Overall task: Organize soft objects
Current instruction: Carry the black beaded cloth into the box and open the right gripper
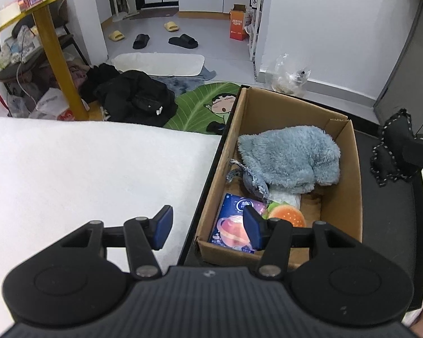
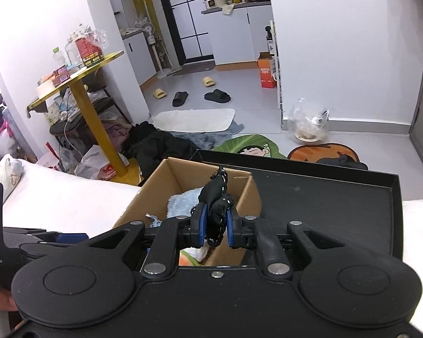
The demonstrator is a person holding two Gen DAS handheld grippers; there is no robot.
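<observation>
A cardboard box [image 1: 349,197] stands on a black tray [image 2: 324,197]. In it lie a fluffy blue cloth [image 1: 290,157], a small grey plush [image 1: 253,181], a burger toy [image 1: 286,215] and a blue planet-print packet [image 1: 231,225]. My left gripper [image 1: 207,226] is open and empty over the box's near left corner. My right gripper [image 2: 215,226] is shut on a black cloth piece with dotted trim [image 2: 215,197], held above the box's right wall [image 2: 251,194]; it also shows in the left wrist view [image 1: 392,146].
A white padded surface [image 1: 84,174] lies left of the tray. Beyond are a green leaf rug [image 1: 206,104], black clothes [image 1: 132,93], a yellow-legged table [image 1: 56,56], slippers and an orange bag [image 1: 238,24] on the floor.
</observation>
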